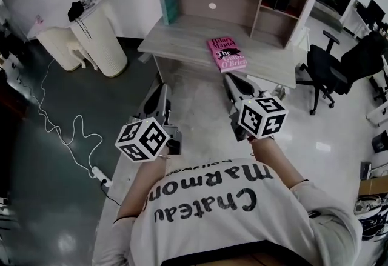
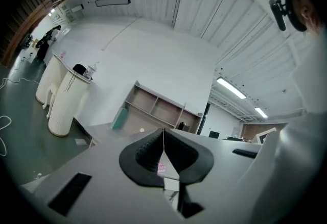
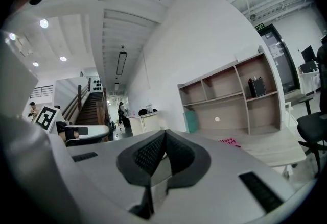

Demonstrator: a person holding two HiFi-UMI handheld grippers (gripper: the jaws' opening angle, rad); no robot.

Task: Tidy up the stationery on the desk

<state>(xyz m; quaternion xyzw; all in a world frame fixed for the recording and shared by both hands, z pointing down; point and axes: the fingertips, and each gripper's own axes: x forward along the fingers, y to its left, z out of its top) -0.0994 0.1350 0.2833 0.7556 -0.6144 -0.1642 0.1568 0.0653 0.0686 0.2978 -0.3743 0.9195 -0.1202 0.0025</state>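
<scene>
Well, the desk (image 1: 182,36) stands at twelve o'clock with shelves on top, and a black chair (image 1: 324,71) sits at two o'clock. Both grippers point toward it — the left gripper (image 2: 163,132) and right gripper (image 3: 164,134) each have their jaws pressed together, with nothing between them. A pink book (image 1: 227,54) lies flat near the desk's front edge; a teal book (image 1: 169,5) stands upright at eleven o'clock.
</scene>
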